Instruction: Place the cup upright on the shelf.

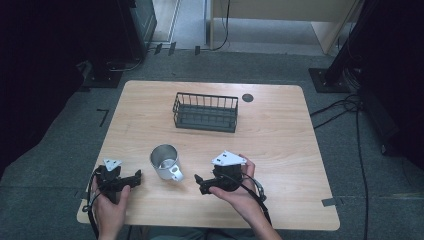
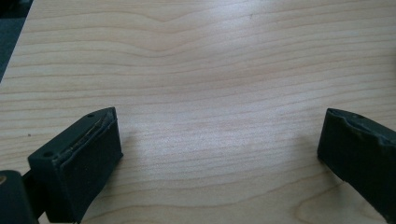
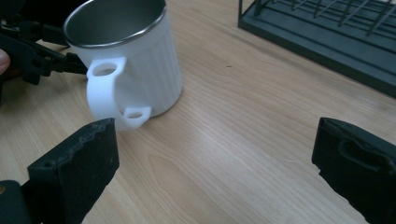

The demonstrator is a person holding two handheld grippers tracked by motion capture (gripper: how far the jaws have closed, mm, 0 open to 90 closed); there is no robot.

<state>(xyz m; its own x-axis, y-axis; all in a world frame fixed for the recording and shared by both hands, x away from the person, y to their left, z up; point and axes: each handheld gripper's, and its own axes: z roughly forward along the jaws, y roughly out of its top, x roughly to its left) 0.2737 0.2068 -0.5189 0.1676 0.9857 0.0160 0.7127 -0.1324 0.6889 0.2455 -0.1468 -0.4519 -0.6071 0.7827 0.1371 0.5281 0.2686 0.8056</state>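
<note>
Two open grippers beside a white cup, nothing picked up yet.

On the left we held the left gripper low over the table, its jaws spread wide with only bare wood between them, so it gripped nothing. Just to its right stood the cup, upright on the near part of the table, its white handle turned toward our right gripper. That gripper was also released; its jaws stood wide apart, close to the handle but not touching it. Farther back, well apart from the cup, the dark wire basket sat empty. We judged the work was only at its beginning: the cup was not yet grasped, and the lifting and carrying, probably toward the basket, were all left to do.
</note>
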